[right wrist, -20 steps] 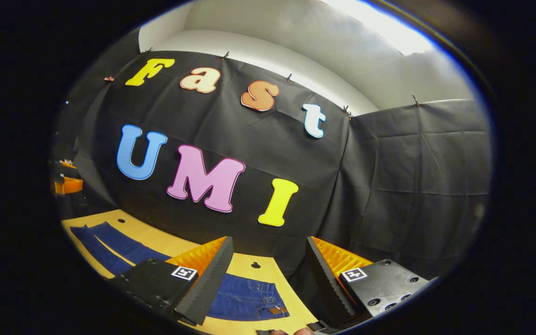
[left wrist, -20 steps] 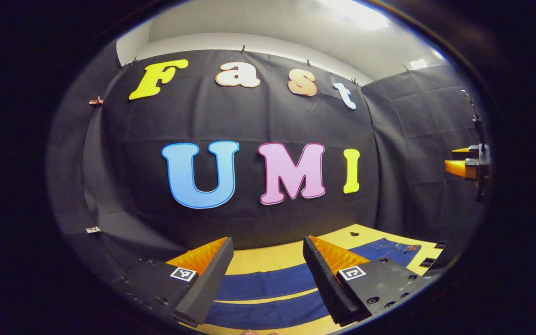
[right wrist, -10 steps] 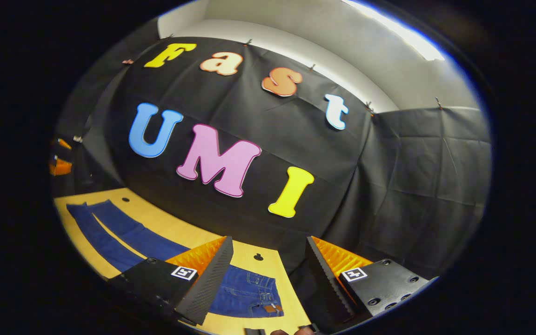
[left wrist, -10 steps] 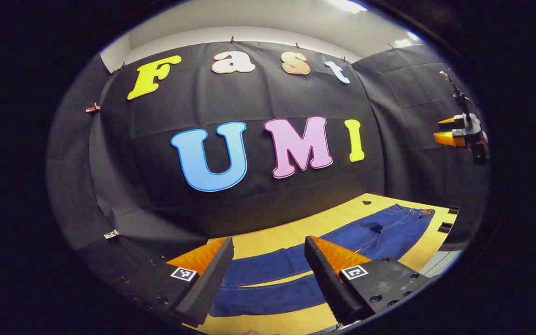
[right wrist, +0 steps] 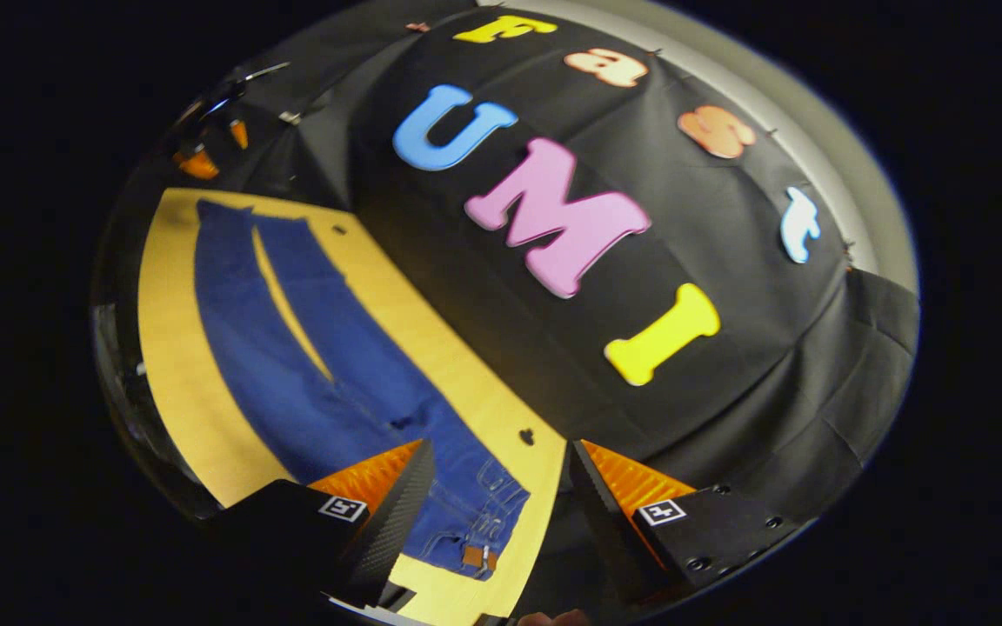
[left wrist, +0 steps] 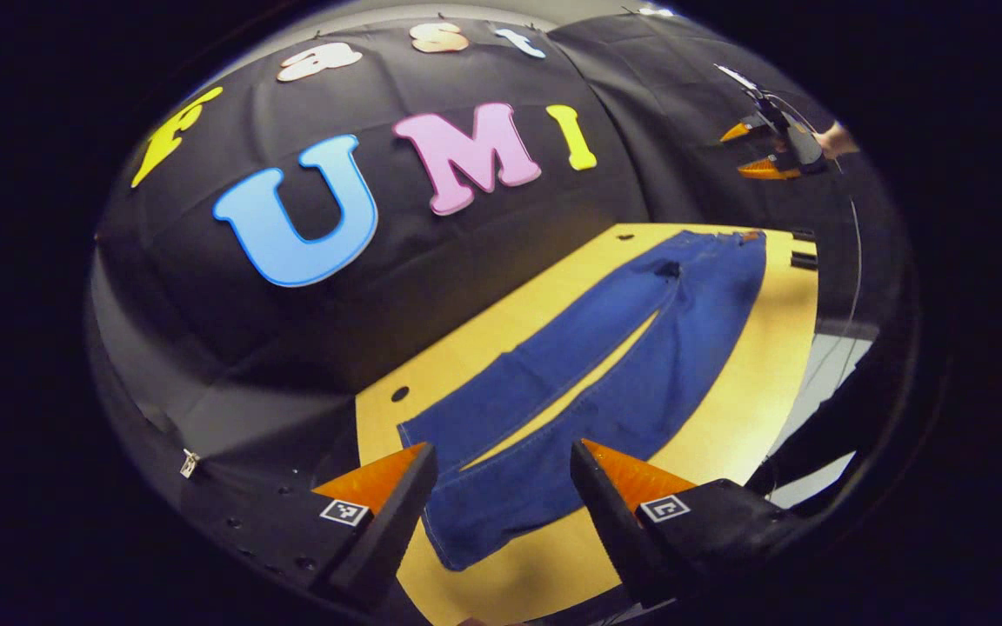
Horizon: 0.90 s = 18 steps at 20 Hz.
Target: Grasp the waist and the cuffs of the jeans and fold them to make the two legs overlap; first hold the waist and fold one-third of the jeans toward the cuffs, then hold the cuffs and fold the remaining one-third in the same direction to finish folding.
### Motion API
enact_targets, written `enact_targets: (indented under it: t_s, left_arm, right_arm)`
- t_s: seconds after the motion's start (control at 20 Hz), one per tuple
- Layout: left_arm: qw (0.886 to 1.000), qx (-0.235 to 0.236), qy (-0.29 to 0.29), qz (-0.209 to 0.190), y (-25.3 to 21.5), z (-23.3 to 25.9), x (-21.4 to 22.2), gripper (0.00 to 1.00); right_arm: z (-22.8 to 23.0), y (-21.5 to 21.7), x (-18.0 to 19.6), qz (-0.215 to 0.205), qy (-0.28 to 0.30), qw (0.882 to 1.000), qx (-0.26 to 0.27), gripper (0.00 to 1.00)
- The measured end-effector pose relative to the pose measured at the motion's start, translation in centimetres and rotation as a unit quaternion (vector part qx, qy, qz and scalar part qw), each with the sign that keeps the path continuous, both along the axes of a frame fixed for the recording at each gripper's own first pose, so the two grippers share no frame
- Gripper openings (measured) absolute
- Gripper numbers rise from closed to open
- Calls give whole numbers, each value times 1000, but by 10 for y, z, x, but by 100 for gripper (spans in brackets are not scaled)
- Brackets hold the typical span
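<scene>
Across the table (left wrist: 731, 409), the jeans (left wrist: 605, 382) lie flat and spread out, both legs apart with a strip of wood showing between them, nothing folded yet. The cuffs (left wrist: 466, 513) sit at the table's end nearest the left gripper (left wrist: 501, 513), and the waist (right wrist: 475, 530) at the opposite end, just below the right gripper (right wrist: 501, 513). The far leg runs close along the table's back edge, by the black cloth wall (left wrist: 431, 252).

A second ago both cameras looked almost level at the wall, with only a sliver of table and denim at the bottom. Now both have tipped sharply downward, so the whole garment is in sight from each end. In the left gripper view the right gripper has gone from the middle of the right rim to high up beyond the waist end, a hand (left wrist: 836, 139) behind it.

Both pairs of tongs stand with fingers spread wide and nothing between them; each hangs above the cloth without touching it. The left one frames the near cuff, the right one frames the waistband corner.

Judged from this, the approach phase is ending and the first grasp is about to be set up: one tool at the waist, one at the cuffs, ready to bring one leg over the other. Each would need to descend to pinch a single edge cleanly.
</scene>
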<state>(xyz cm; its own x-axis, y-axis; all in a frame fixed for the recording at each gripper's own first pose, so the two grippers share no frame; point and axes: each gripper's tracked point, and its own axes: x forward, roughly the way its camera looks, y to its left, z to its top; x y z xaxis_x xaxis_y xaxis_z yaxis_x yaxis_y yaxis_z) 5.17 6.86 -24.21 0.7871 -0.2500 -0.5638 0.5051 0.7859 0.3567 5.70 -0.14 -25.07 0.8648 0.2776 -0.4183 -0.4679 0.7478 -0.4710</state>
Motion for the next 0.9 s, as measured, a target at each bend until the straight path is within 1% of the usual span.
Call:
enact_targets:
  t_s: [0.1,0.15,0.25,0.35,0.45,0.55,0.6,0.65,0.7,0.75,0.8,0.85,0.9]
  left_arm:
    - [997,67,41,-26,22,-38,4,97]
    - [992,102,59,-42,34,-54,8,97]
    - [981,152,101,-73,48,-84,13,98]
    - [963,203,143,-108,64,-110,15,98]
    - [943,230,179,-160,63,-130,8,98]
    - [920,258,210,-207,64,-144,1,98]
    - [910,273,214,-226,67,-147,1,98]
    - [905,280,217,-237,65,-152,2,98]
    - [902,281,223,-241,64,-155,3,98]
    - [902,278,227,-241,61,-156,3,98]
    - [903,277,226,-237,56,-156,7,97]
    - [904,277,229,-233,56,-155,11,93]
    - [904,276,229,-233,56,-157,17,93]
  right_arm:
    - [-58,-11,2,33,43,997,-62,97]
    - [-81,-16,3,49,57,994,-84,97]
    - [-119,-17,3,88,88,985,-118,97]
    - [-150,-19,11,134,107,973,-153,97]
    - [-173,-19,12,174,122,961,-180,97]
    - [-193,-27,12,196,137,951,-196,97]
    - [-202,-32,12,200,147,948,-201,97]
    - [-211,-38,12,203,155,945,-204,97]
    - [-217,-42,13,203,162,942,-210,97]
    - [-219,-44,14,204,167,941,-212,97]
    - [-218,-45,14,207,167,940,-214,98]
    - [-216,-49,13,213,163,938,-218,98]
    - [-214,-51,5,222,166,936,-219,97]
